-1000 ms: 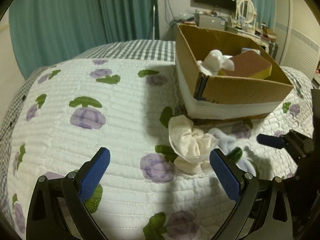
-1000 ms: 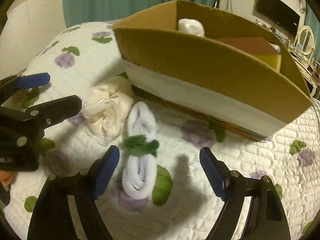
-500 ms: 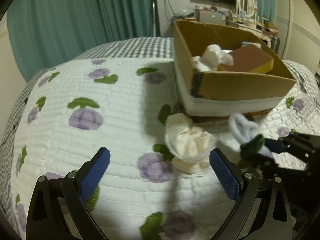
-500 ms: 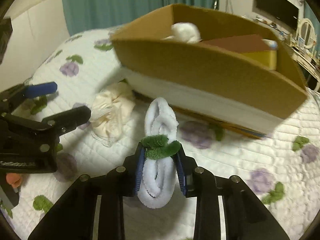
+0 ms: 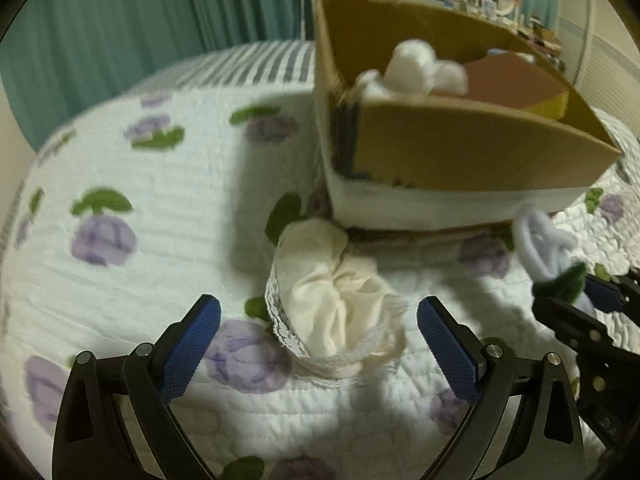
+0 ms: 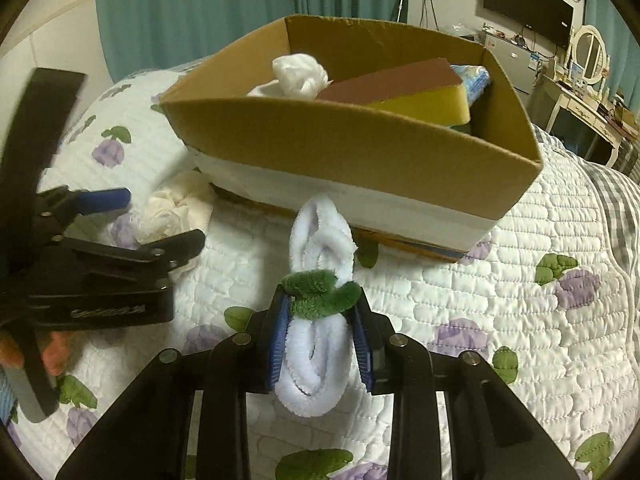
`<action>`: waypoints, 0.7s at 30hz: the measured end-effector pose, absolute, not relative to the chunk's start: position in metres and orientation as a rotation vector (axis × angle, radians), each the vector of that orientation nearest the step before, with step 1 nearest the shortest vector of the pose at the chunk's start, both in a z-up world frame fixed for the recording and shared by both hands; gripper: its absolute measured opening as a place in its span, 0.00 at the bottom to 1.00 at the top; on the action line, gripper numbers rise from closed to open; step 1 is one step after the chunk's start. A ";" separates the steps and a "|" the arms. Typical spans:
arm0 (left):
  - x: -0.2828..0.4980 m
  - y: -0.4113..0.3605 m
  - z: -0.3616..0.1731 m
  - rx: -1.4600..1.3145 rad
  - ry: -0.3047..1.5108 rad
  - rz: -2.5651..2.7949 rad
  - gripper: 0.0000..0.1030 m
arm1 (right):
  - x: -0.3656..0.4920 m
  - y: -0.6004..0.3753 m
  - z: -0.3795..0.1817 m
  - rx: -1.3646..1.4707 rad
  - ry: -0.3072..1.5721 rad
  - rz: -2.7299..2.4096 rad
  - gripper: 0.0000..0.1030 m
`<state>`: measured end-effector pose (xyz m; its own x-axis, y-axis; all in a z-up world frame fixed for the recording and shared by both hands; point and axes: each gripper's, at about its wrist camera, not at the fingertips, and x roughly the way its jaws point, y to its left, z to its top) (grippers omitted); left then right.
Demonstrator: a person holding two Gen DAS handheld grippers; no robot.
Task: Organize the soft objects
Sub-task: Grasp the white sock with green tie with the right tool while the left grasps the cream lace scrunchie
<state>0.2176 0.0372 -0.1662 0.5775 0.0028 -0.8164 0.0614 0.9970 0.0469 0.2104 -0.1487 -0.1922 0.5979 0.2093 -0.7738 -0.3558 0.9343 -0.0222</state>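
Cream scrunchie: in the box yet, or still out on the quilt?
Out. The cream scrunchie lies on the quilt in front of the cardboard box, between the open left gripper fingers, ungrasped.

Legible markings: none.
One embossed mark stands on the side of the left gripper (image 6: 108, 216) body in the right wrist view, but it is too blurred to read; no other text or label resolves.
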 end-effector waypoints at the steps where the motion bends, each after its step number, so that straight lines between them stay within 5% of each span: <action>1: 0.220 0.038 -0.170 0.067 0.961 -0.036 0.87 | 0.211 -0.148 -0.193 -0.186 0.873 0.330 0.28; 4: 0.222 0.035 -0.175 0.093 0.962 -0.036 0.75 | 0.212 -0.141 -0.196 -0.194 0.879 0.330 0.28; 11: 0.218 0.032 -0.179 0.102 0.969 -0.086 0.19 | 0.208 -0.140 -0.196 -0.193 0.877 0.323 0.28; 21: 0.178 0.033 -0.142 0.055 0.950 -0.129 0.13 | 0.177 -0.153 -0.156 -0.170 0.820 0.334 0.28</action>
<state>0.1781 0.0331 -0.1418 0.5745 -0.0857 -0.8140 0.1344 0.9909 -0.0095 0.1773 -0.1529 -0.1563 0.6336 0.2257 -0.7400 -0.3560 0.9343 -0.0199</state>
